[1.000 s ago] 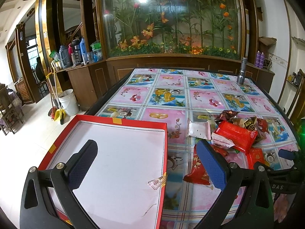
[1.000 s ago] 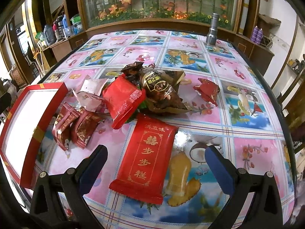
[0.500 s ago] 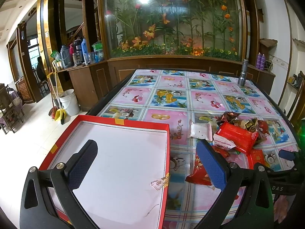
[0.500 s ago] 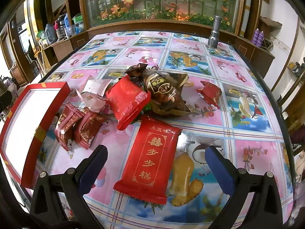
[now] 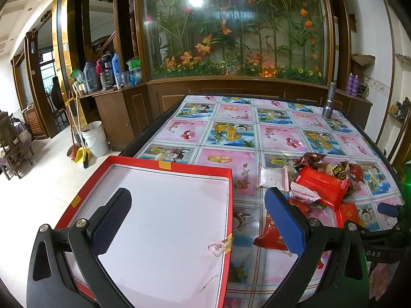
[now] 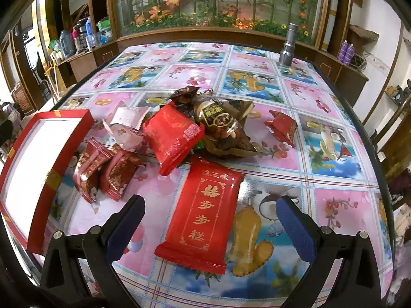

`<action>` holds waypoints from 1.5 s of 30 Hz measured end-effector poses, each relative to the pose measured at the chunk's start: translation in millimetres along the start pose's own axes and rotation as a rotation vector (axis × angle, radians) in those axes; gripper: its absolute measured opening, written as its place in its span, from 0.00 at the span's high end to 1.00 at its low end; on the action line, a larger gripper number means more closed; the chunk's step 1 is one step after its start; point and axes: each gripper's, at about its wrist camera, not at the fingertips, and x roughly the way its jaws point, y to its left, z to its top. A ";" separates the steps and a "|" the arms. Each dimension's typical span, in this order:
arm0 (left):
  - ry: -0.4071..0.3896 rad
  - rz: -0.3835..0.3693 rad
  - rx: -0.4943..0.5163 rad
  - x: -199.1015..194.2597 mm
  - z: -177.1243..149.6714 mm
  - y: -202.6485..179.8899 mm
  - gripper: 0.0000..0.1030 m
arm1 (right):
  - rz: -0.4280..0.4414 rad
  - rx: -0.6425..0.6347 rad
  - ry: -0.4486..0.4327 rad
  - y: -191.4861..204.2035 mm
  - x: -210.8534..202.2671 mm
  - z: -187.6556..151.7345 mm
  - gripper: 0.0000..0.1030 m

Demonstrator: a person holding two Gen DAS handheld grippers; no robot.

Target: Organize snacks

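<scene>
A red box with a white floor (image 5: pixel 164 220) (image 6: pixel 28 159) lies at the table's left edge, with nothing in it. My left gripper (image 5: pixel 197 202) hovers open over its right rim. A pile of snacks sits to the right: a red packet (image 5: pixel 321 186) (image 6: pixel 170 138), a brown wrapped snack (image 6: pixel 223 128), white wrappers (image 5: pixel 272 178) (image 6: pixel 128 125), two dark red packets (image 6: pixel 102 172) and a small red one (image 6: pixel 282 127). My right gripper (image 6: pixel 209 210) is open, its fingers either side of a flat red packet with gold characters (image 6: pixel 205 213).
A grey flashlight (image 6: pixel 287 48) (image 5: pixel 328 102) stands at the table's far right. The table (image 6: pixel 334 205) wears a glossy pink and blue fruit-print cloth. Behind it is a wooden cabinet with a glass flower display. A white bucket (image 5: pixel 96 138) stands on the floor at left.
Both grippers have pulled back and risen slightly, so the snacks and the box look a little farther away. Nothing on the table has moved.
</scene>
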 end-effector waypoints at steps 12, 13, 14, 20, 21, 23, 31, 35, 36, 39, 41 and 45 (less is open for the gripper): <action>0.000 0.000 0.003 -0.3 -0.3 -0.1 0.00 | -0.035 0.060 0.079 -18.2 17.0 -7.9 0.01; 0.001 0.000 0.003 -0.3 1.0 1.2 0.00 | -0.035 0.064 0.084 -19.1 18.3 -8.6 0.01; 0.001 0.001 0.002 -0.3 0.2 0.5 0.00 | -0.037 0.067 0.090 -19.7 19.6 -9.3 0.01; 0.002 0.001 0.002 -0.8 -0.2 1.8 0.00 | -0.017 0.099 0.114 -25.4 24.4 -12.1 0.01; 0.002 0.000 0.002 -0.6 -1.0 1.3 0.00 | -0.011 0.106 0.116 -26.1 25.1 -12.3 0.01; 0.002 -0.001 0.002 -0.6 0.0 2.5 0.00 | 0.008 0.127 0.123 -29.5 26.6 -13.3 0.01; 0.003 -0.001 -0.002 0.1 -2.0 2.7 0.00 | 0.050 0.173 0.135 -34.6 28.8 -16.1 0.01; 0.003 -0.001 -0.003 0.0 -1.9 3.3 0.00 | 0.055 0.171 0.128 -34.4 28.1 -16.3 0.02; 0.003 -0.001 -0.003 0.3 -2.3 2.7 0.00 | 0.057 0.172 0.127 -34.3 27.7 -16.5 0.03; 0.008 -0.002 -0.002 0.4 -2.3 4.1 0.00 | 0.065 0.166 0.114 -32.5 26.3 -16.9 0.07; 0.010 0.000 -0.001 0.6 -1.4 5.7 0.00 | 0.072 0.158 0.109 -30.5 25.6 -16.5 0.10; 0.010 0.000 -0.002 1.1 -1.9 5.1 0.00 | 0.096 0.147 0.098 -28.3 24.0 -15.0 0.21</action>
